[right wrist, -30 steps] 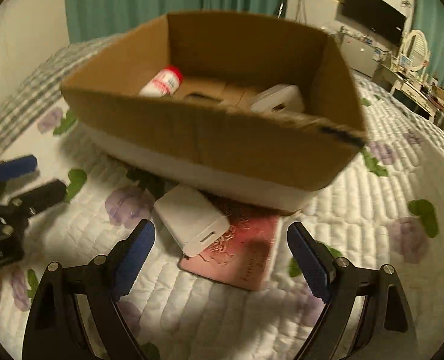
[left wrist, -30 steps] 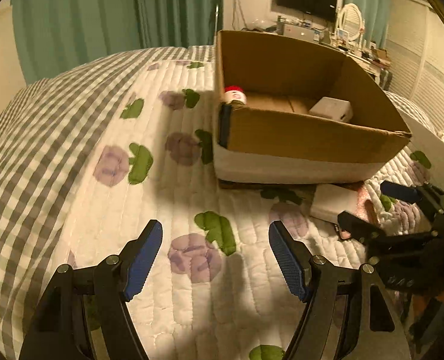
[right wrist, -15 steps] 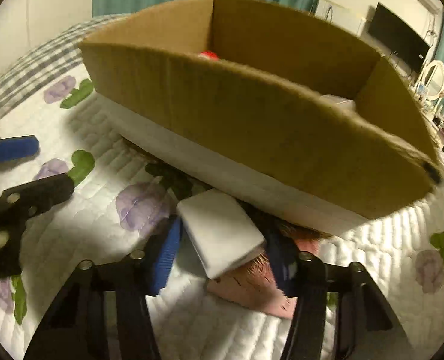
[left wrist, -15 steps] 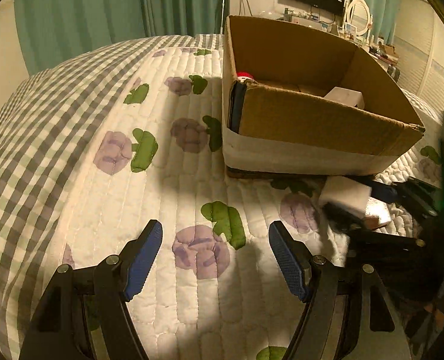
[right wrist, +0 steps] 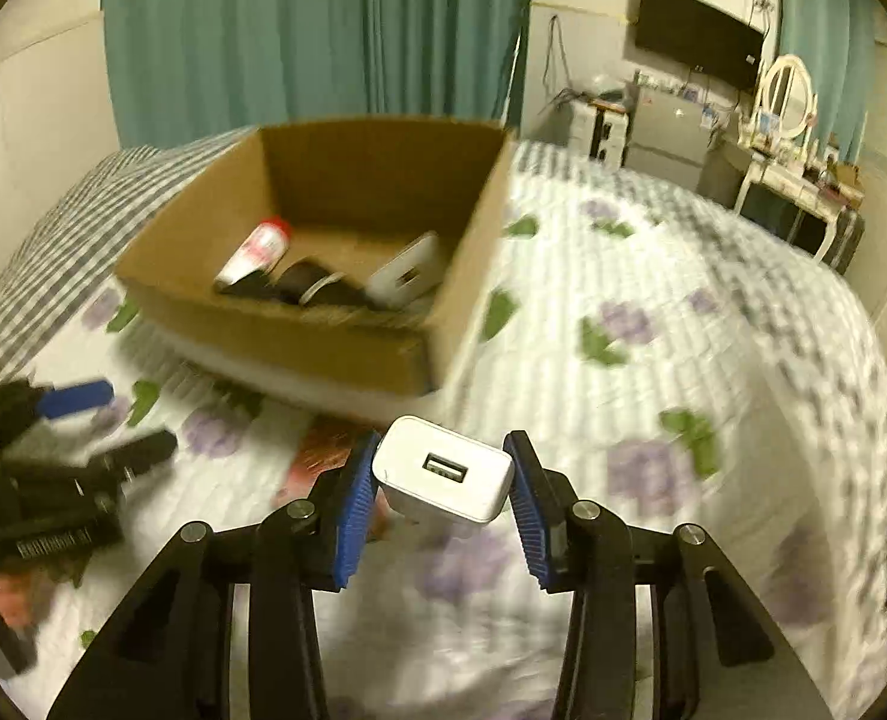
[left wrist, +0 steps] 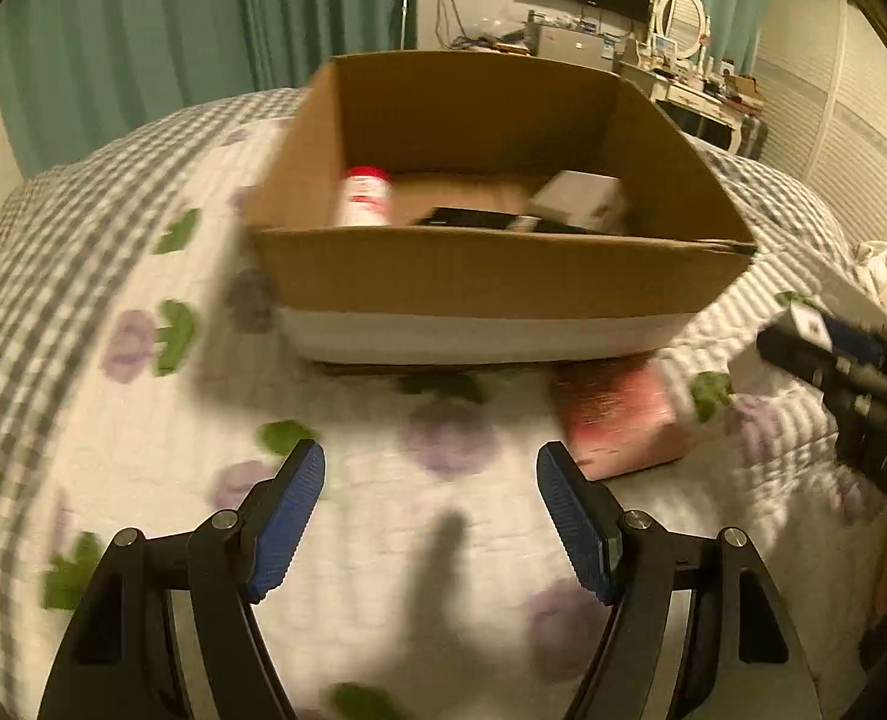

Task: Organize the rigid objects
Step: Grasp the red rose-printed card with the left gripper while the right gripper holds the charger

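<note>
Carrying step. Right gripper (right wrist: 443,480) jaws closing on white USB charger (right wrist: 443,477), held above the bed (right wrist: 653,420), short of cardboard box (right wrist: 299,348). Left gripper (left wrist: 431,516) jaws half-open, empty. Next: over box, release.

Motion blur smears the white quilted bedspread with purple flowers and green leaves (left wrist: 143,276) in both wrist views, so its stitching cannot be read. The black objects inside the open brown cardboard box (right wrist: 299,336) are too blurred to identify. The flat pink-red item (left wrist: 620,423) lies partly hidden under the box's near edge. The picture's edge cuts off the right gripper (left wrist: 803,336) in the left view.
</note>
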Available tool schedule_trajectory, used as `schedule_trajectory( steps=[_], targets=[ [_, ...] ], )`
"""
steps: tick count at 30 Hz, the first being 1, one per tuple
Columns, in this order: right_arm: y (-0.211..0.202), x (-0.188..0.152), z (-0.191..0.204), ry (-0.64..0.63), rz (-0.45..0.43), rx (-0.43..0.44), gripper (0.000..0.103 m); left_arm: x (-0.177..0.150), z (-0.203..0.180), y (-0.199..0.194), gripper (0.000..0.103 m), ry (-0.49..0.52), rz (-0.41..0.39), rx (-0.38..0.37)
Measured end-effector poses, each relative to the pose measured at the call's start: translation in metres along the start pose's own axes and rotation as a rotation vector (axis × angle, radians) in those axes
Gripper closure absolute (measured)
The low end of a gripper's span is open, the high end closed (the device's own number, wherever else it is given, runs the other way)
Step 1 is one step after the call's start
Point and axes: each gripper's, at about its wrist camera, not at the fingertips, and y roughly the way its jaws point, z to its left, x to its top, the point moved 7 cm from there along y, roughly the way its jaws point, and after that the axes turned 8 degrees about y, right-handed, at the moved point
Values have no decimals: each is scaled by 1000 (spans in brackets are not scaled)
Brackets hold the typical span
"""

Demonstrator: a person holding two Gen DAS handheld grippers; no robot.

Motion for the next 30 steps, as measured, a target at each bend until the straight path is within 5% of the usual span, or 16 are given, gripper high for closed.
schedule_trajectory(
  steps=[8,19,30],
  targets=[
    [8,9,-31,70,35,17,61,8,-51,37,27,-69,72,-84],
    [3,13,-37,116,5,73,61,21,-87,82,24,12,60,-66],
    [-2,13,-33,95,-17,28,61,8,-71,55,34,-5,73,-115]
  ],
)
